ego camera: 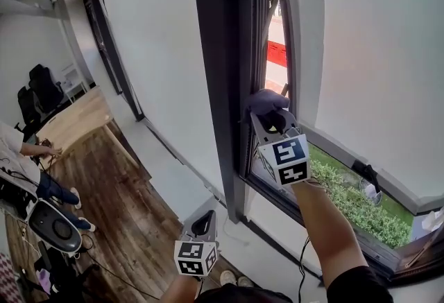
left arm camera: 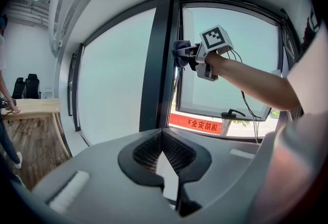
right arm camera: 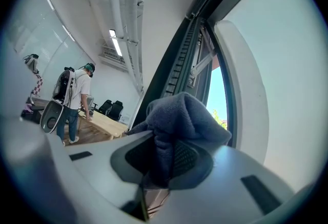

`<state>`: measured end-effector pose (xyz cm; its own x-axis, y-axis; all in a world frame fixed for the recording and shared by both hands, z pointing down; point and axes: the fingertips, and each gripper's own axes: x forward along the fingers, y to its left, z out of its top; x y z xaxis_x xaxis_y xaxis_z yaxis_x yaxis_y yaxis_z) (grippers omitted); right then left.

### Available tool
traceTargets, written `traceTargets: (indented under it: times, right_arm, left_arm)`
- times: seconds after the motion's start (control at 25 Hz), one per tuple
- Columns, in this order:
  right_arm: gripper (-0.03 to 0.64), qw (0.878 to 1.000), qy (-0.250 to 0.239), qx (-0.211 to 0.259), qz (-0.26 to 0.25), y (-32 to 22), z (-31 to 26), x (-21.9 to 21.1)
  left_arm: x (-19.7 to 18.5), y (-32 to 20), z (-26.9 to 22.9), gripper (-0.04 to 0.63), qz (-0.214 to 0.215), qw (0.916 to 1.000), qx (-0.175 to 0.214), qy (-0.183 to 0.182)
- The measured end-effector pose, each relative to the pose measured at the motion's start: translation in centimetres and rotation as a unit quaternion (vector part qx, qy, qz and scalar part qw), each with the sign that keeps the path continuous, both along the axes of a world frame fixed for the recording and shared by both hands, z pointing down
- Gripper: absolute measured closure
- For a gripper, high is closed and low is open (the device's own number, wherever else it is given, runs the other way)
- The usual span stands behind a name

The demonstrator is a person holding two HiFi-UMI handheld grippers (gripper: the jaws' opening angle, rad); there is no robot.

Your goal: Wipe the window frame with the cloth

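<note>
A dark vertical window frame [ego camera: 222, 73] runs up the middle of the head view. My right gripper [ego camera: 272, 118] is raised to it and shut on a grey-blue cloth [ego camera: 266, 102], which is pressed against the frame's inner edge beside the open sash. In the right gripper view the cloth [right arm camera: 179, 120] bulges out over the jaws, and the frame [right arm camera: 174, 64] rises just behind it. The left gripper view shows the right gripper [left arm camera: 187, 56] and the cloth [left arm camera: 179, 54] at the frame [left arm camera: 156, 64]. My left gripper [ego camera: 203, 224] hangs low, shut and holding nothing.
The sash stands open outward, with a black handle [ego camera: 365, 173] on its lower rail. A hedge [ego camera: 354, 204] and a red banner [ego camera: 276, 53] lie outside. At the left are a wooden desk [ego camera: 73, 121], chairs [ego camera: 38, 90], a person [ego camera: 21, 163] and a floor device [ego camera: 52, 225].
</note>
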<state>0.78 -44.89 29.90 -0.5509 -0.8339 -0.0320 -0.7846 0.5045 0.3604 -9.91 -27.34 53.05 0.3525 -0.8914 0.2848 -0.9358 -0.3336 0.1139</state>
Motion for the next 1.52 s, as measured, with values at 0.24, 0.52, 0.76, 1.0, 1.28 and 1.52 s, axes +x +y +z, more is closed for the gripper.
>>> traceTargets:
  times: [0.24,0.52,0.76,1.0,1.28,1.52]
  right_arm:
    - [0.552,1.0,0.009,-0.024,-0.001,0.0,1.7,0.0]
    - [0.552,0.998,0.026,-0.054,0.014,-0.1,4.1,0.0]
    - [0.552,0.998,0.026,-0.059,0.019,0.0,4.2,-0.1]
    - [0.552,0.997,0.044,-0.048,0.036,-0.1,5.0,-0.2]
    - [0.552,0.997,0.038,-0.055,0.044,0.0,6.2,-0.3]
    - [0.552,0.995,0.043,-0.076,0.042,-0.2,7.5,-0.2]
  left_arm:
    - [0.0,0.1,0.2,0.586,0.006,1.0,-0.003,0.001]
    - [0.3,0.5,0.4,0.586,0.015,0.9999,-0.004,-0.005]
    - [-0.3,0.7,0.7,0.586,0.012,0.9998,-0.01,-0.011]
    - [-0.4,0.8,1.0,0.586,0.01,0.9997,-0.014,-0.015]
    - [-0.1,0.8,1.2,0.586,0.015,0.9996,-0.018,-0.018]
    - [-0.2,0.8,1.4,0.586,0.012,0.9995,-0.02,-0.021]
